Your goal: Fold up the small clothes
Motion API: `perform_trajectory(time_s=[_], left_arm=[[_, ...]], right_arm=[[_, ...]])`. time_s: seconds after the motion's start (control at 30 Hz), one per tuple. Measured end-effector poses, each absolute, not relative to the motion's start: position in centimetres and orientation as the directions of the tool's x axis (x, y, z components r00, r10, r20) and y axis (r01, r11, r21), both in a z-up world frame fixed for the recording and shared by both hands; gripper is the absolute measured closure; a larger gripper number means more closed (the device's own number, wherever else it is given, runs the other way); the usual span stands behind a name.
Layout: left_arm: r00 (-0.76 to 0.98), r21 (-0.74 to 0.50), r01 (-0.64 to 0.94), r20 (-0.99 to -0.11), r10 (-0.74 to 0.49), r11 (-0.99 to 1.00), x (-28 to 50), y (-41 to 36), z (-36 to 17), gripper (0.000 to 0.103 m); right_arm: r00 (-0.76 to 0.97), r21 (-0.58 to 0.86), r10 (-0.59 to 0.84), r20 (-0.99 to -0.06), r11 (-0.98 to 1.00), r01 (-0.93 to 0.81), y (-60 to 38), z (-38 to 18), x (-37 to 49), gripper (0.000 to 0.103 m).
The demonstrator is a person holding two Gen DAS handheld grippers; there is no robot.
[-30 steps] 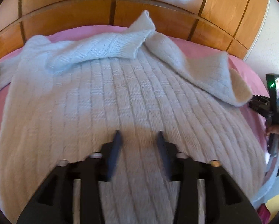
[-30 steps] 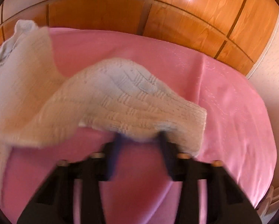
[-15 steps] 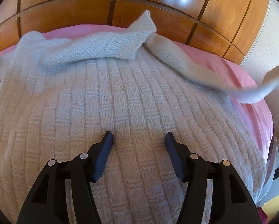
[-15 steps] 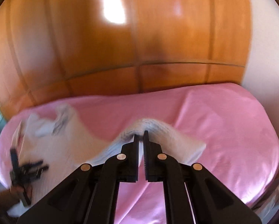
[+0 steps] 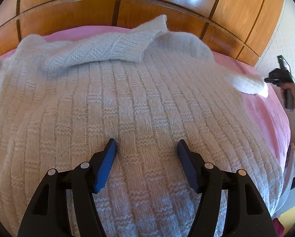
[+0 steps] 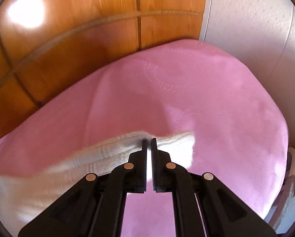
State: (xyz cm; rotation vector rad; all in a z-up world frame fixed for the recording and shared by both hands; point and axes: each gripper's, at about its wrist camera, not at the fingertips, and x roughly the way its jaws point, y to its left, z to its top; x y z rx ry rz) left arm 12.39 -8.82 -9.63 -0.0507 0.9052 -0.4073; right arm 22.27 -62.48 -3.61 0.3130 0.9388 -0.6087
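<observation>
Sleeve-spreading is what's going on right now, I'd say. Right hand-held gripper (image 6: 149,141) is clamping its jaws tight on the cuff end of the right sleeve (image 6: 108,154), which is stretching out sideways over the pink bedspread (image 6: 186,90) toward the bed's edge. Left hand-held gripper (image 5: 146,148) is hovering low over the lower middle of the sweater (image 5: 127,102), jaws opening, pads not pinching any knit, just bare fabric between them. Sweater itself is lying flat on the bed with its ribbed body facing up, and the other sleeve (image 5: 100,49) is already lying folded across the chest near the wooden headboard (image 5: 88,9). So my guess is the body is smoothed and the right sleeve is getting pulled straight before it's folded in. Next move is probably calling for carrying that cuff back over the chest and laying it across without dragging the body out of square; the free gripper could be pinning the knit down meanwhile.
</observation>
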Motion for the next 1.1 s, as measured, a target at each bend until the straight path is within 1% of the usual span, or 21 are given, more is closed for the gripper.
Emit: perform_trajectory(time_s=[0.03,0.07,0.1,0.13,0.17,0.23,0.27,0.3,0.4,0.5,0.6,0.63,0.73,0.8,0.83,0.9,0.93,0.97,1.0,1.07,1.1], left_arm=[[0.549,-0.207,0.323,-0.754,-0.361,0.924,12.4,-8.9,-9.6,0.039],[0.549,-0.205,0.323,-0.754,-0.359,0.924,12.4,-9.0,-9.6,0.039],[0.550,-0.206,0.323,-0.754,-0.361,0.924,12.4,-9.0,-9.6,0.038],[0.551,-0.208,0.321,-0.753,-0.361,0.924,12.4,-9.2,-9.6,0.038],[0.551,-0.211,0.320,-0.751,-0.363,0.924,12.4,-9.2,-9.6,0.038],[0.552,-0.215,0.317,-0.750,-0.364,0.924,12.4,-9.3,-9.6,0.038],[0.550,-0.220,0.315,-0.751,-0.366,0.923,12.5,-9.2,-9.5,0.038],[0.547,-0.226,0.314,-0.751,-0.370,0.922,12.5,-9.0,-9.4,0.038],[0.541,-0.277,0.283,-0.745,-0.391,0.918,12.3,-7.2,-8.3,0.038],[0.601,-0.265,0.195,-0.728,-0.329,0.944,11.7,-3.7,-6.9,0.038],[0.672,-0.191,0.026,-0.724,-0.159,0.981,11.1,2.4,-5.7,0.038],[0.685,-0.167,-0.047,-0.723,-0.090,0.985,10.9,5.3,-5.4,0.038],[0.667,-0.089,-0.236,-0.740,0.094,0.968,11.0,12.7,-5.3,0.038],[0.631,-0.065,-0.352,-0.754,0.185,0.934,11.2,17.3,-5.4,0.038],[0.616,-0.094,-0.405,-0.763,0.195,0.910,11.4,20.0,-5.6,0.038],[0.605,-0.168,-0.480,-0.774,0.186,0.861,11.6,24.4,-5.9,0.038],[0.616,-0.199,-0.486,-0.768,0.172,0.851,11.7,25.3,-5.8,0.037],[0.635,-0.225,-0.480,-0.756,0.158,0.848,11.9,25.9,-5.5,0.031],[0.647,-0.226,-0.476,-0.745,0.165,0.850,12.1,25.9,-5.2,0.027],[0.682,-0.179,-0.432,-0.706,0.190,0.884,13.0,24.8,-4.5,0.027],[0.688,-0.153,-0.402,-0.701,0.187,0.903,13.5,23.9,-4.5,0.027]], right_arm=[[0.432,0.005,-0.337,-0.836,0.784,0.620,-62.7,-4.2,22.8,0.101],[0.423,-0.001,-0.346,-0.838,0.775,0.632,-62.7,-4.3,22.9,0.077],[0.419,-0.018,-0.370,-0.829,0.766,0.642,-62.6,-4.4,22.9,0.038],[0.432,-0.039,-0.414,-0.801,0.757,0.653,-61.9,-4.0,22.4,0.030],[0.444,-0.058,-0.443,-0.779,0.756,0.652,-61.0,-3.6,21.9,0.029],[0.473,-0.068,-0.447,-0.759,0.777,0.626,-58.9,-3.2,21.2,0.028],[0.497,-0.066,-0.451,-0.741,0.786,0.614,-57.2,-2.5,20.4,0.021],[0.526,-0.054,-0.441,-0.727,0.801,0.596,-55.8,-2.2,20.1,0.017],[0.639,0.003,-0.313,-0.703,0.897,0.442,-49.4,-0.9,19.1,0.012],[0.696,0.083,-0.094,-0.712,0.973,0.217,-41.0,-0.5,18.1,0.012],[0.692,0.138,0.084,-0.717,0.990,0.022,-32.9,-1.2,17.4,0.012],[0.684,0.156,0.125,-0.719,0.988,-0.017,-30.9,-1.5,17.4,0.012],[0.635,0.213,0.256,-0.729,0.966,-0.146,-23.7,-2.9,16.9,0.012],[0.608,0.226,0.289,-0.739,0.957,-0.179,-20.9,-3.8,16.9,0.012],[0.588,0.237,0.306,-0.749,0.952,-0.194,-19.3,-4.6,16.9,0.012],[0.574,0.203,0.284,-0.768,0.958,-0.202,-18.0,-6.1,17.8,0.012],[0.561,0.171,0.251,-0.789,0.966,-0.191,-17.6,-7.4,18.5,0.012],[0.551,0.157,0.235,-0.801,0.970,-0.184,-17.8,-8.5,19.4,0.011],[0.552,0.149,0.225,-0.803,0.972,-0.180,-17.7,-9.0,19.5,0.010],[0.555,0.160,0.233,-0.799,0.971,-0.178,-18.3,-8.9,19.8,0.008],[0.556,0.167,0.240,-0.796,0.970,-0.179,-18.5,-8.9,19.7,0.008]])
